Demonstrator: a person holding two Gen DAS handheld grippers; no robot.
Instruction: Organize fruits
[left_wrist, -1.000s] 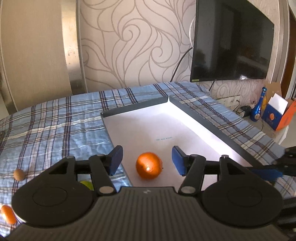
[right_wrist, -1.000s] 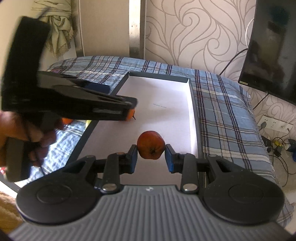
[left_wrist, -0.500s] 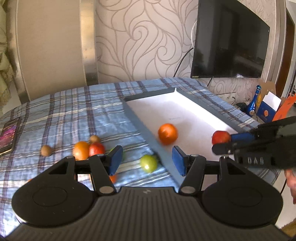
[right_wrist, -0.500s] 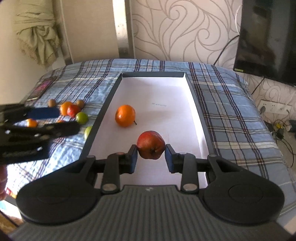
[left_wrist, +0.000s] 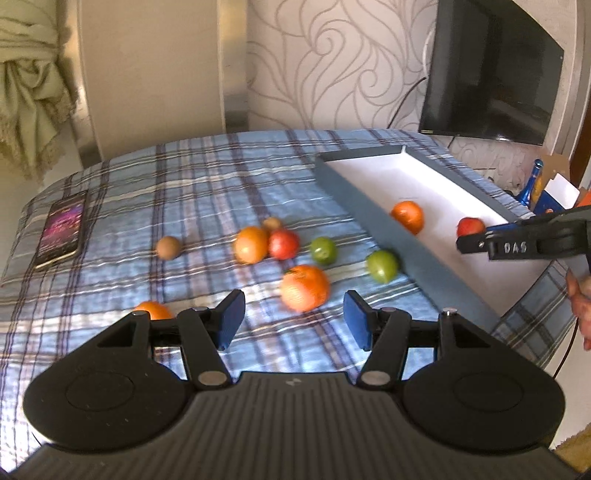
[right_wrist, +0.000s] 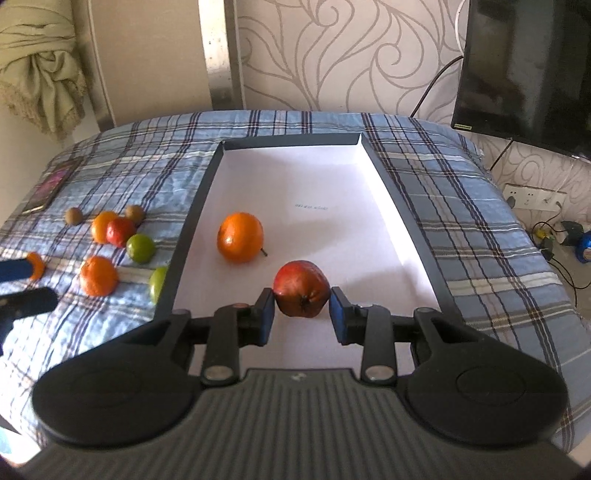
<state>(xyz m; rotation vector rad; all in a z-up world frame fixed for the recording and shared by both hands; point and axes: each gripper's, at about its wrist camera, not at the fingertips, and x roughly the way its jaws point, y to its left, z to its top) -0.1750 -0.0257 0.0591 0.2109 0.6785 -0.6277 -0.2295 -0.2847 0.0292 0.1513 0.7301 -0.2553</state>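
Swinging off the tray (left_wrist: 373, 206) toward the loose orange (left_wrist: 304, 288) on the bed, the left tongs (left_wrist: 293, 319) gaped empty; the right tongs (right_wrist: 301, 314) gripped a red fruit (right_wrist: 301, 288) over the tray.

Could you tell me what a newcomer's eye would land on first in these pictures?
Probably the red apple between the right tongs over the white tray, near an orange lying inside. Next, the loose fruit on the plaid cloth left of the tray, with the open left tongs facing a tangerine.
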